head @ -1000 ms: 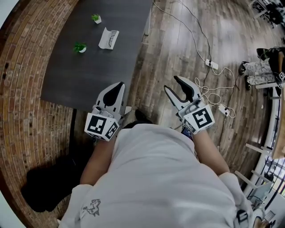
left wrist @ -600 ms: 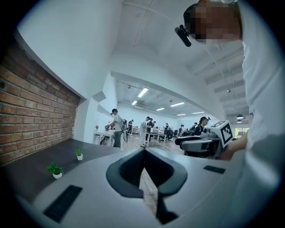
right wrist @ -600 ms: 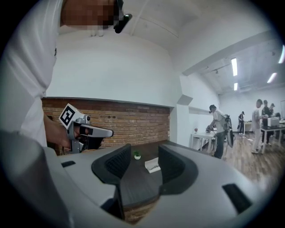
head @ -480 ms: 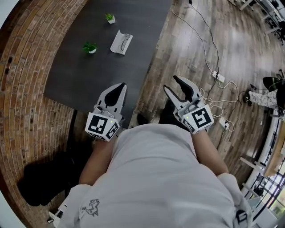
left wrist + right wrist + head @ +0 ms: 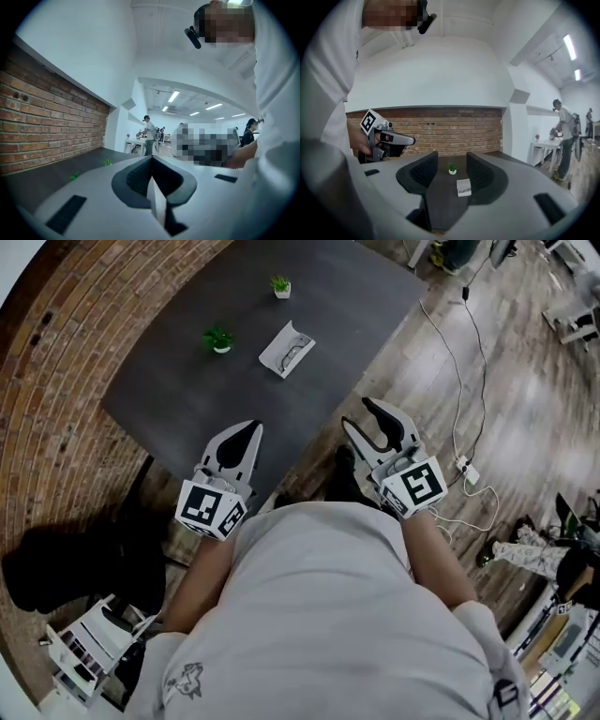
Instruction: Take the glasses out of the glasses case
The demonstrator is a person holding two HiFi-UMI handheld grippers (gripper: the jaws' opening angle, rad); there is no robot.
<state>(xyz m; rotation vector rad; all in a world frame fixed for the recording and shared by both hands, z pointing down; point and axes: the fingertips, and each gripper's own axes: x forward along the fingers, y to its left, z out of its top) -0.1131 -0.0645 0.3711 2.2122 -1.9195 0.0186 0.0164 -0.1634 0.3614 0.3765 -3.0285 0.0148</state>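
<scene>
Left claw (image 5: 247, 430) pinched together, empty; right claw (image 5: 360, 415) wide, empty. Case (image 5: 287, 349) on the table (image 5: 178, 399) at 12 o'clock, well apart from both.

Table (image 5: 178, 399): plain dark grey all over.
Glasses case (image 5: 286, 349): white, far on the table.
Glasses (image 5: 298, 345): thin dark frame on the white case.
Near plant (image 5: 219, 337): bright green leaves, white pot.
Far plant (image 5: 280, 283): green leaves, white pot.
Brick wall (image 5: 47, 362): red-brown bricks with pale lines between them, on the left.
Floor (image 5: 506, 418): brown and grey wood strips, on the right.
Left gripper (image 5: 251, 427): white shell, black pads inside.
Right gripper (image 5: 357, 414): white shell, black pads inside.
Left cube (image 5: 212, 507): black square shapes on white.
Right cube (image 5: 417, 486): black square shapes on white.
Shirt (image 5: 328, 615): pale grey-white, with a small dark drawing near its left edge.
</scene>
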